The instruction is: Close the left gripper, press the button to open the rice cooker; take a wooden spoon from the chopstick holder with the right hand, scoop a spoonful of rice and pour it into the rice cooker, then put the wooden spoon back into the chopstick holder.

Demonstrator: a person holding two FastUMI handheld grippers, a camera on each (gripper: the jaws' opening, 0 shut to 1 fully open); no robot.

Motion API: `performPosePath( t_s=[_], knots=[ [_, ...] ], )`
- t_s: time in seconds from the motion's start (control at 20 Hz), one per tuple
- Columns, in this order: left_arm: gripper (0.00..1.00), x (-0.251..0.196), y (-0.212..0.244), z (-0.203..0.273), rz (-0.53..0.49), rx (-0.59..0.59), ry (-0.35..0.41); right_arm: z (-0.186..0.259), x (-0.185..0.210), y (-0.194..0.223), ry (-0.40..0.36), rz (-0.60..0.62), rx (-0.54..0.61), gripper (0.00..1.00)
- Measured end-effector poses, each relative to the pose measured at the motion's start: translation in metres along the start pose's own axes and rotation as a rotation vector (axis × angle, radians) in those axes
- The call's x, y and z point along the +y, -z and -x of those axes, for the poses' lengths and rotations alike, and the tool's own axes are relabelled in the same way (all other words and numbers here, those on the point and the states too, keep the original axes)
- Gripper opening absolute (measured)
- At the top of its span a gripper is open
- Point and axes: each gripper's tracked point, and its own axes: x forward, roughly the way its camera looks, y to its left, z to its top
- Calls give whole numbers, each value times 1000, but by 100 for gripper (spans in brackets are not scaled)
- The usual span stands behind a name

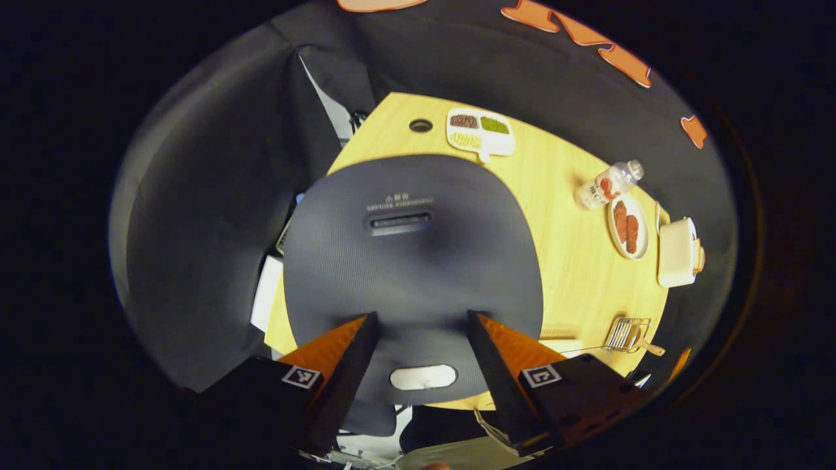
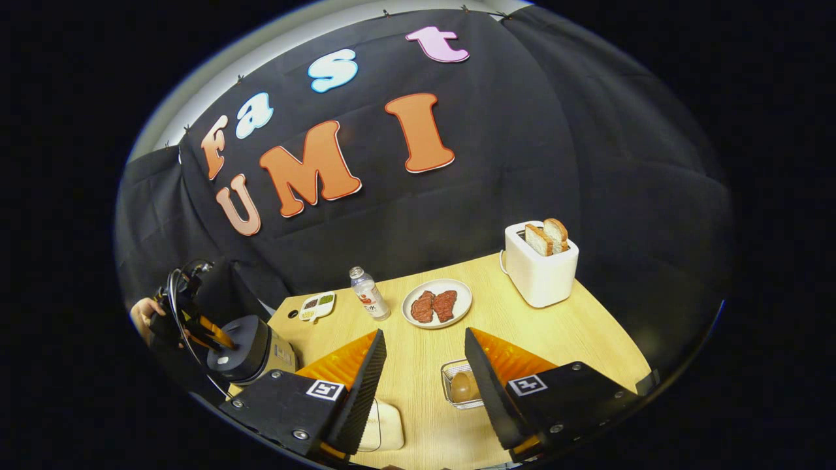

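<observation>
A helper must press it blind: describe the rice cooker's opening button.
Find the dark rice cooker at the wooden table's left end. On its lid's near edge, between the open left gripper's fingers, lies the button: a pale oval, unlike the dark recessed slot farther back.

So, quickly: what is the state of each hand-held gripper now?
Left hand-held gripper: open, empty, above the rice cooker.
Right hand-held gripper: open, empty.

so the rice cooker [image 2: 245, 349] sits at the left end of the surface [image 2: 562, 333], left gripper [image 2: 202, 329] just above it. behind it is a divided tray [image 2: 318, 305], then going right a bottle [image 2: 368, 294], a plate [image 2: 437, 304] and the toaster [image 2: 541, 264]. a small container [image 2: 460, 385] sits near the front.
</observation>
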Motion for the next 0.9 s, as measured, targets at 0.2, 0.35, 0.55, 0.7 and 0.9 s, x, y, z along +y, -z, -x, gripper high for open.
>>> performPosePath(
  t_s=[0.2,0.35,0.55,0.7,0.9],
  knots=[
    [96,-2,5,2,9,42,-6,-2,12,4,-22,22,15,76],
    [98,-3,6,1,17,19,-11,-5,29,0,-53,41,5,77],
    [98,-3,9,2,17,-102,-18,-7,61,-11,-111,98,-28,77],
    [99,-3,6,7,53,-330,-37,-7,87,-15,-154,155,-46,76],
    [99,-3,3,9,27,-603,-71,-12,121,-12,-212,187,-23,76]
  ],
)
